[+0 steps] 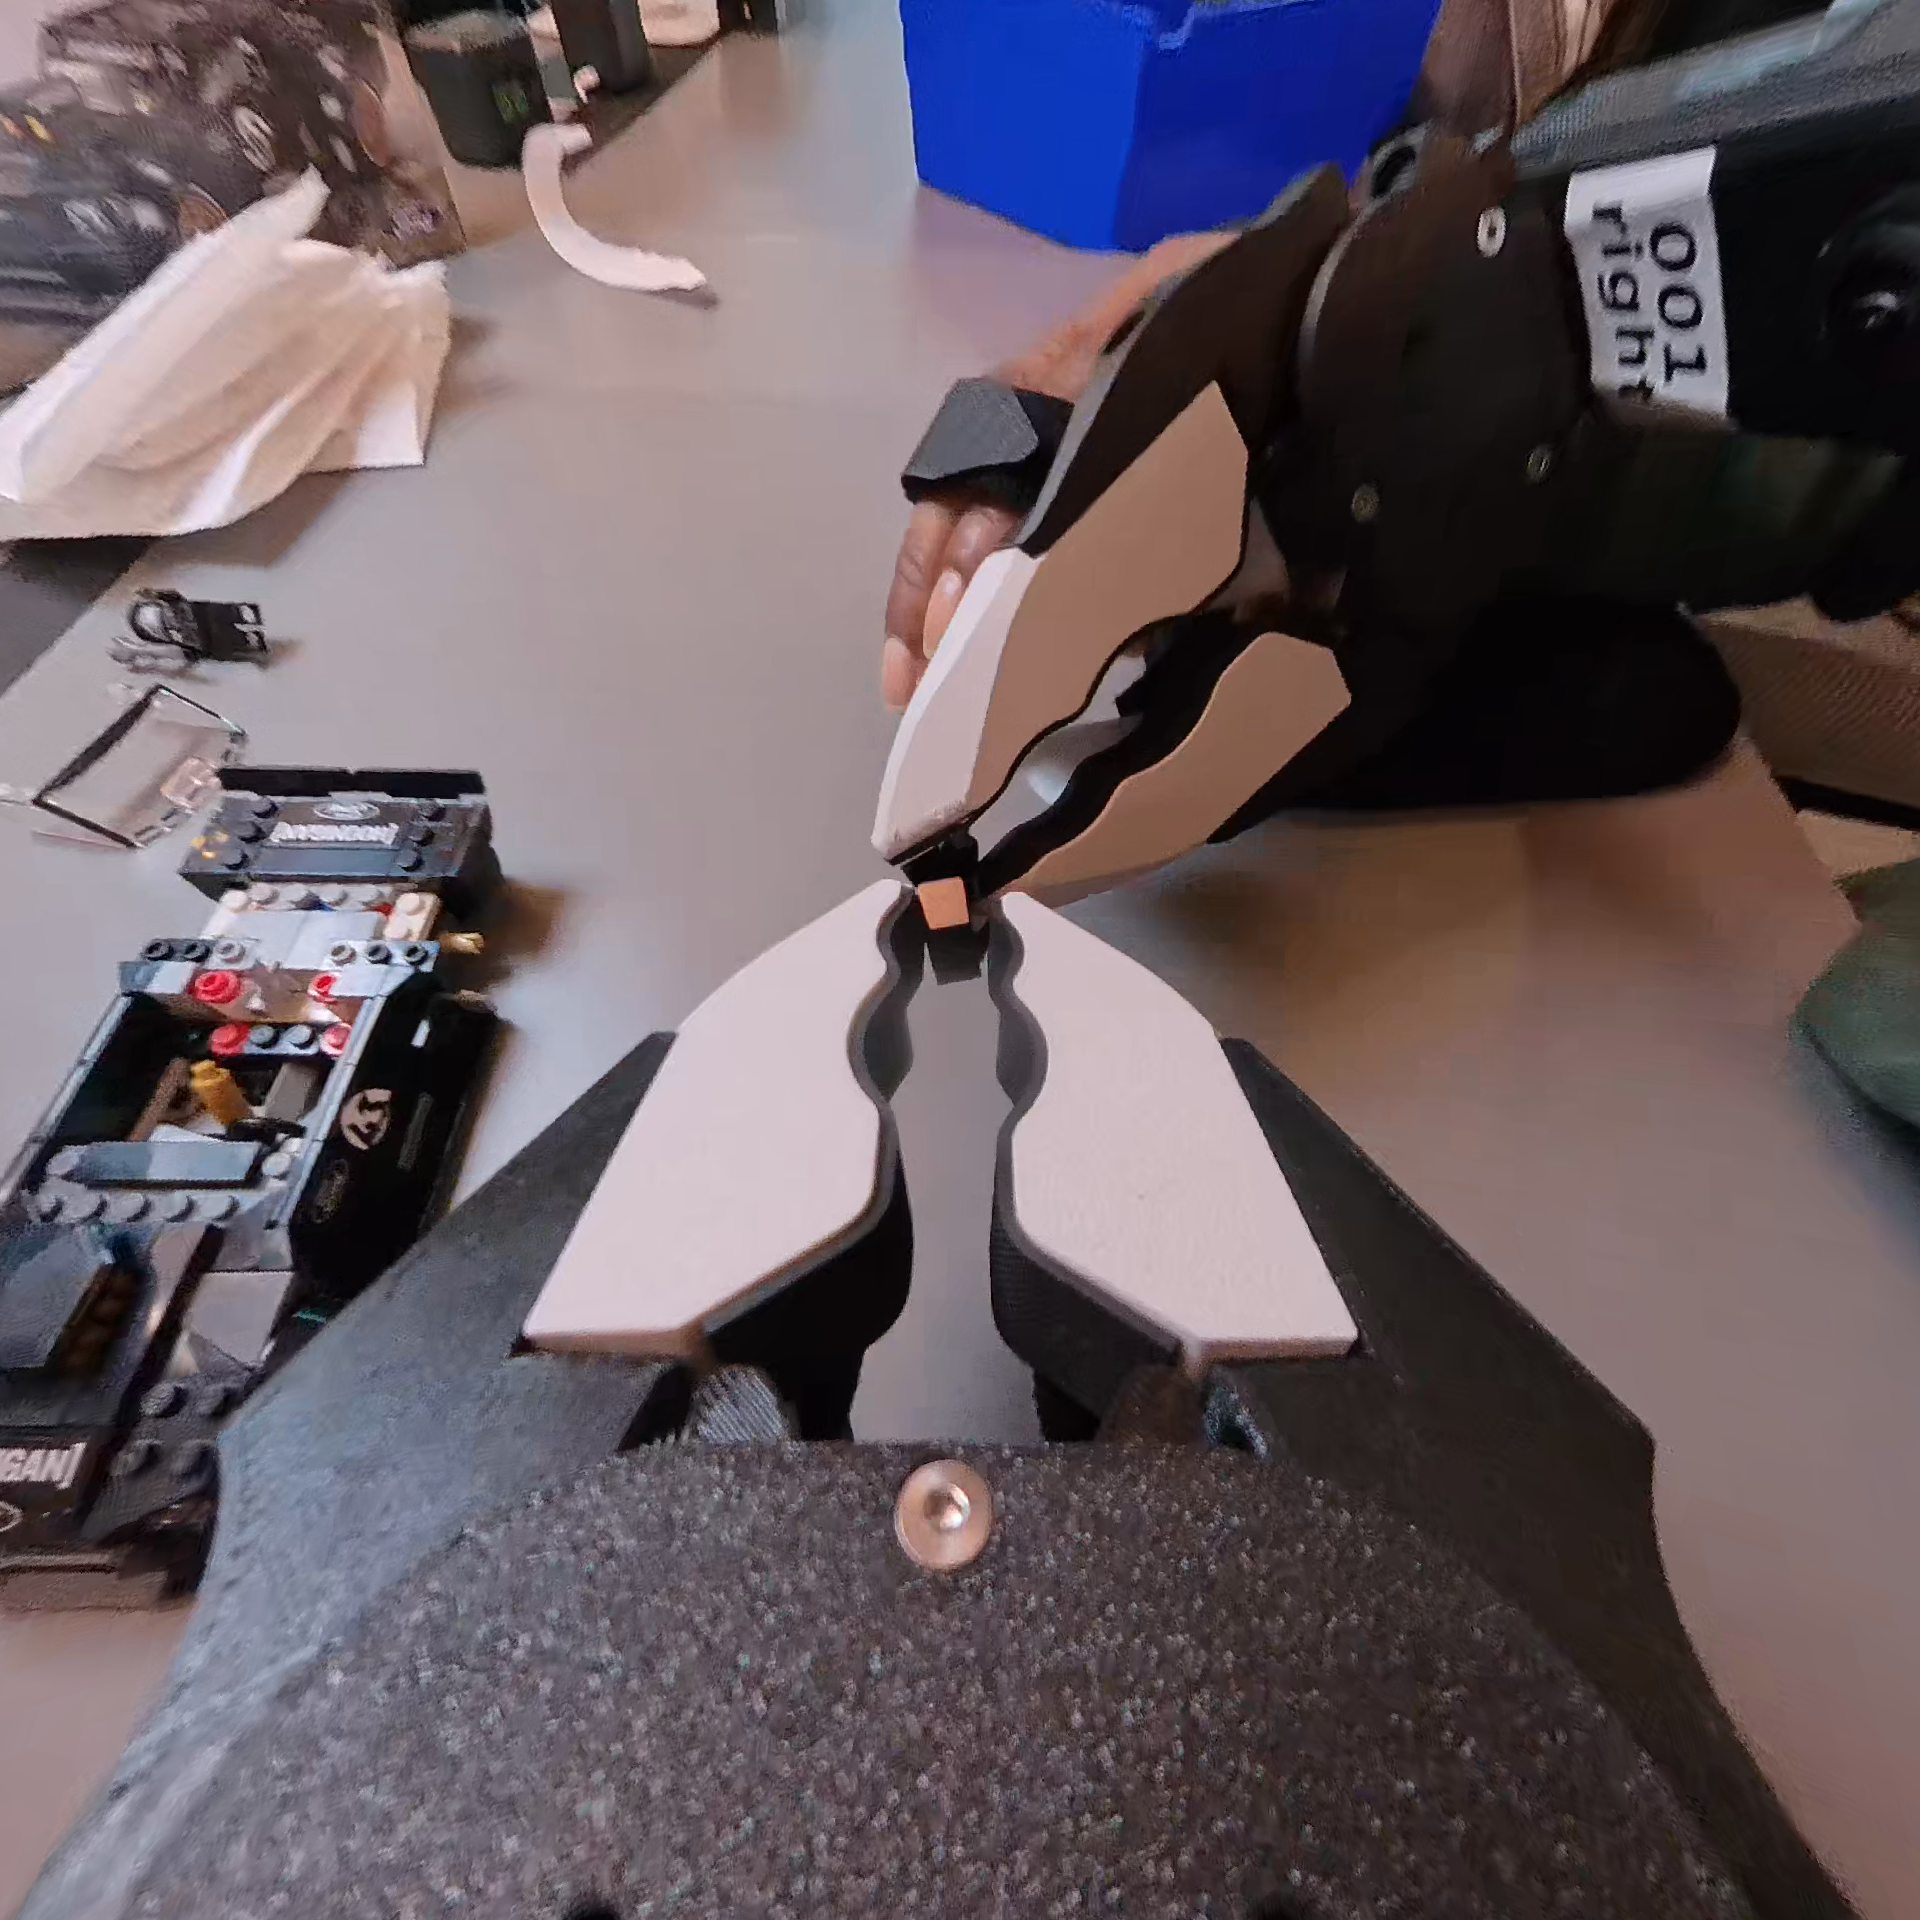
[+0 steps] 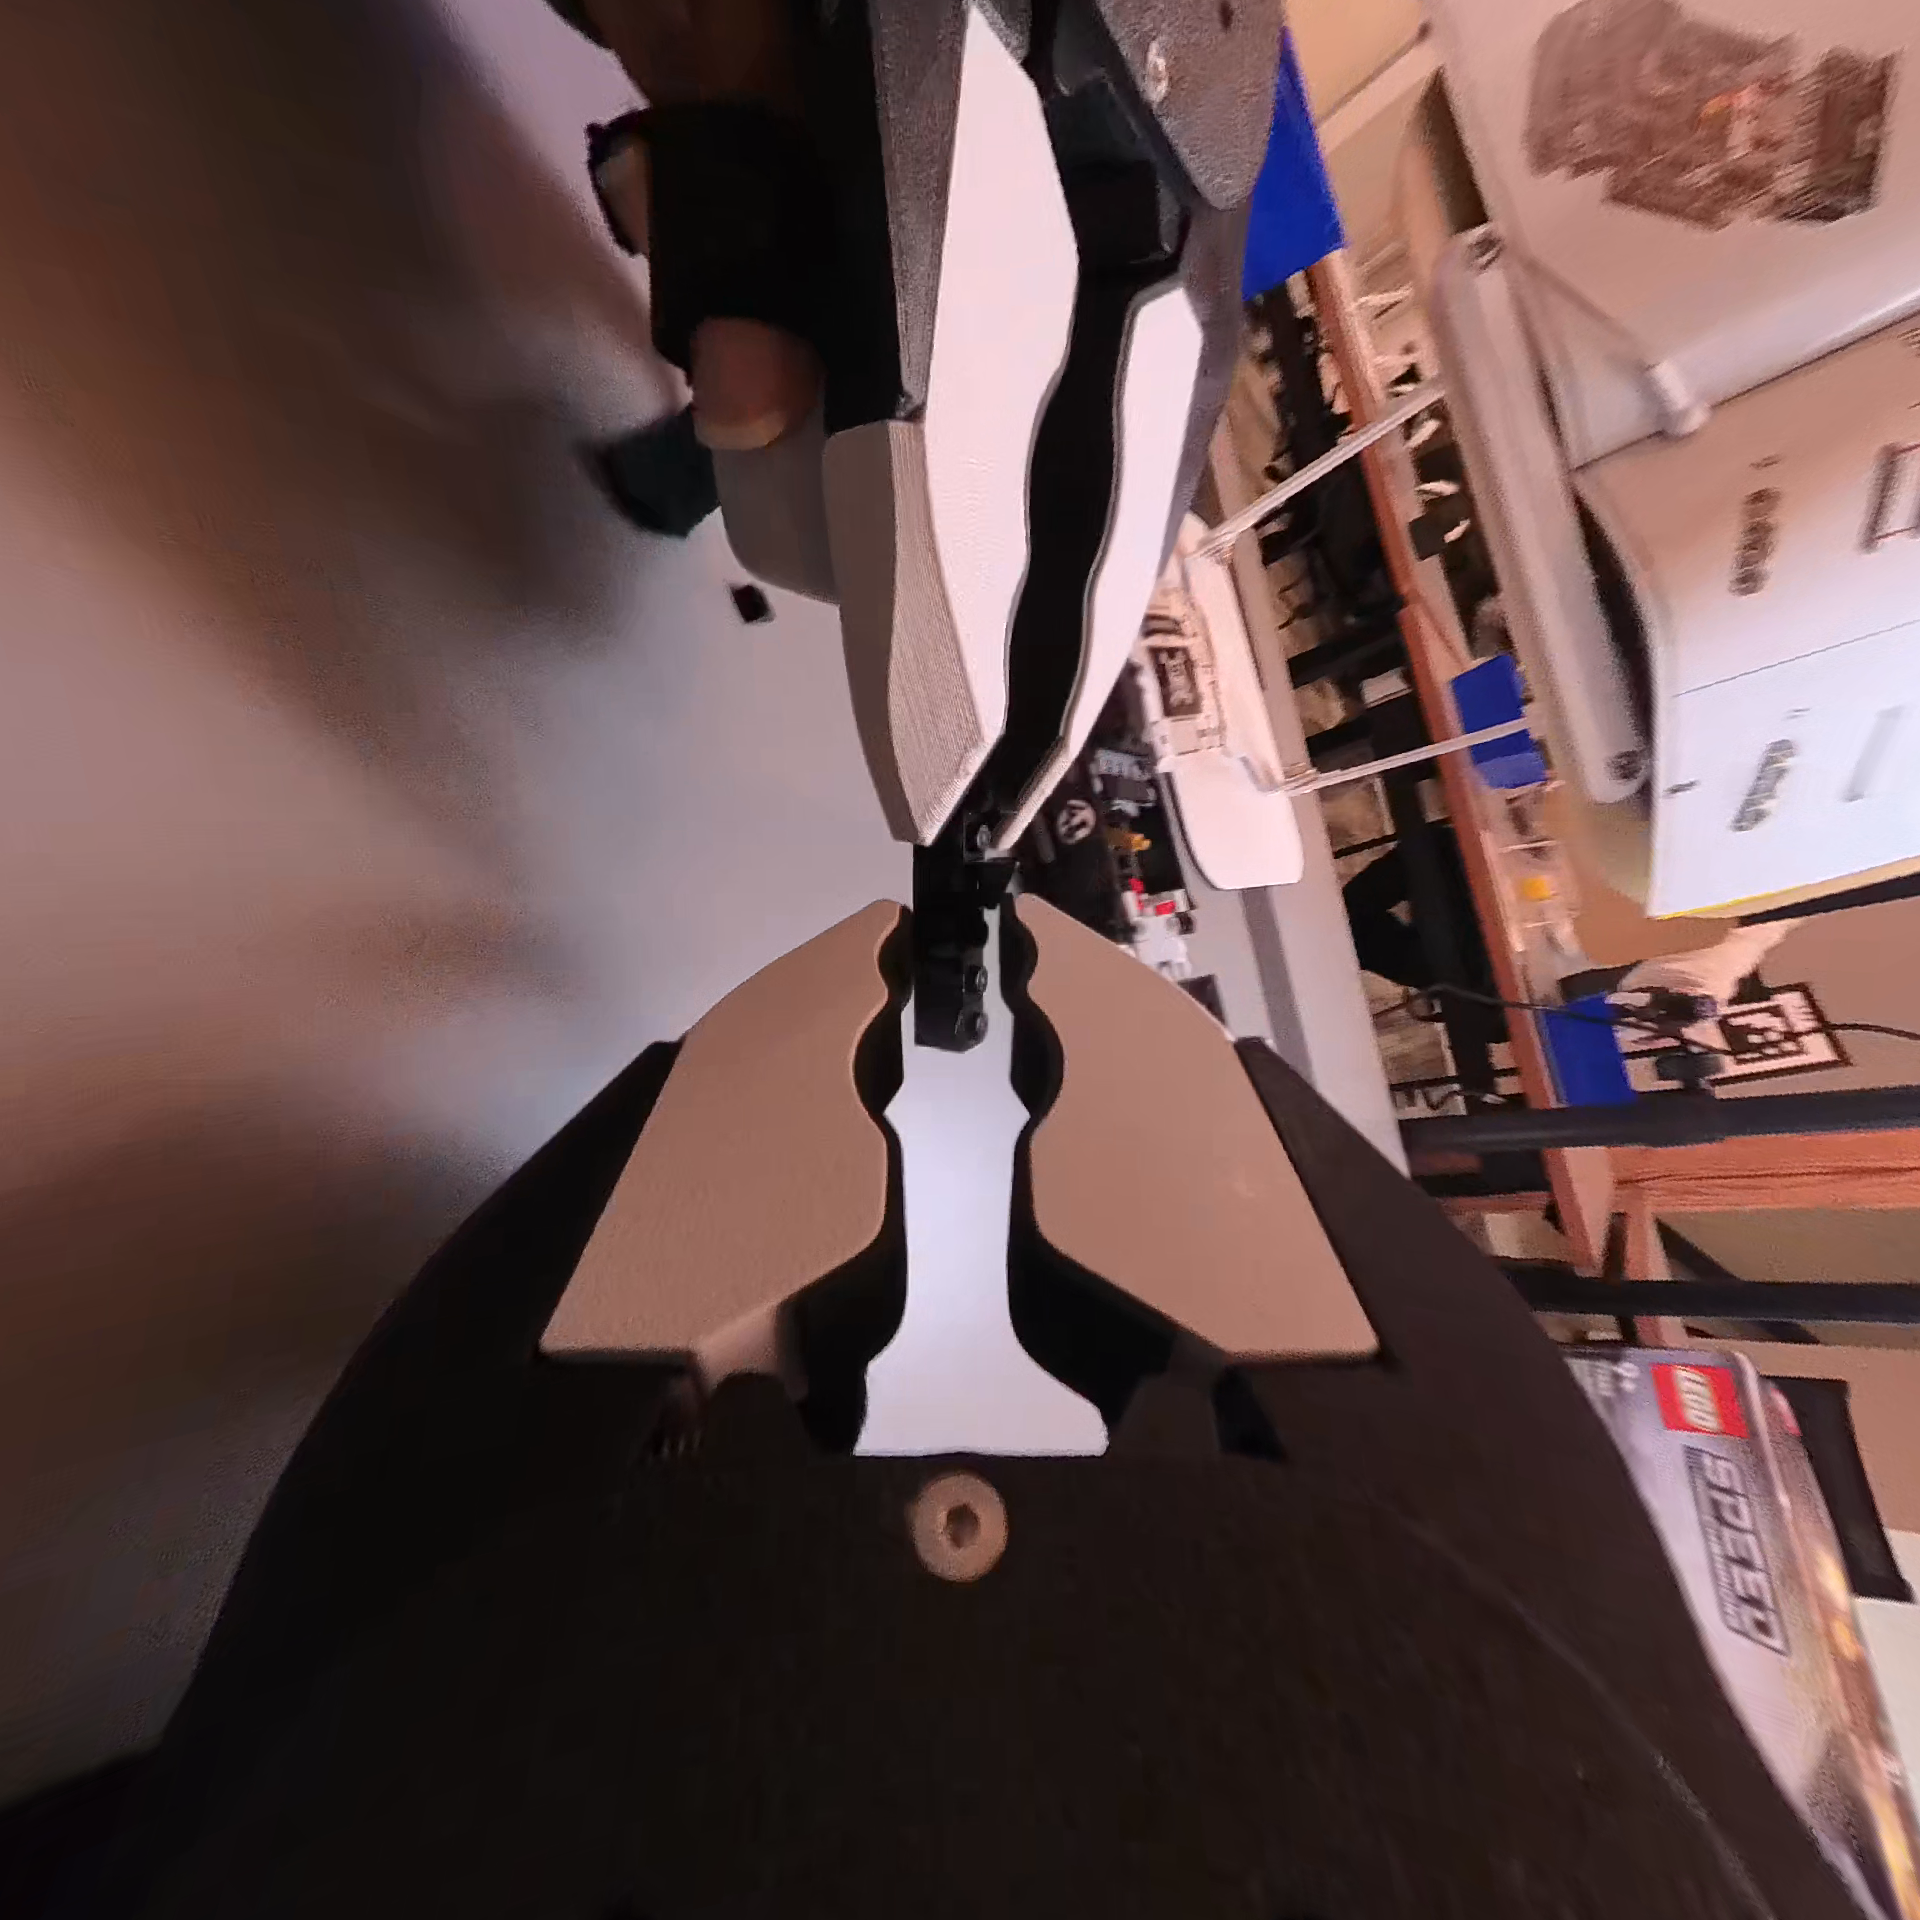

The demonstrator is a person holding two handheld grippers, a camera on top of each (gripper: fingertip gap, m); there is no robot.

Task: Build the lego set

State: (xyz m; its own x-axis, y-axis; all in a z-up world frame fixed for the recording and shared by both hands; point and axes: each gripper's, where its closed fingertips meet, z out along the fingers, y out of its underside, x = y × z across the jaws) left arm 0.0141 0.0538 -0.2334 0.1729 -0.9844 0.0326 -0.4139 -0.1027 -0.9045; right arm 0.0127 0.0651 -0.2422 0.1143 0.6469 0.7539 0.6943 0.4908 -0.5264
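A small black lego piece (image 1: 951, 961) with a tan square face sits between both grippers, above the grey table (image 1: 675, 644). My left gripper (image 1: 943, 899) is shut on its near end. My right gripper (image 1: 940, 854) comes in from the upper right, tips against the left's, and is shut on the far end. In the right wrist view the piece is a studded black plate (image 2: 948, 987) pinched by my right gripper (image 2: 951, 914), with my left gripper (image 2: 977, 828) meeting it from above. The part-built black lego car (image 1: 260, 1039) lies to the left on the table.
A clear windscreen part (image 1: 135, 769) and small black parts (image 1: 197, 623) lie beyond the car. A crumpled white paper bag (image 1: 229, 384), the lego box (image 1: 156, 156) and a blue bin (image 1: 1143, 104) stand farther back. A person's hand (image 1: 935, 582) holds the right gripper. Both grippers' tips are close together, under 4 cm apart. Both grippers' tips are roughly 15 centimetres from the part-built black lego car (image 1: 260, 1039).
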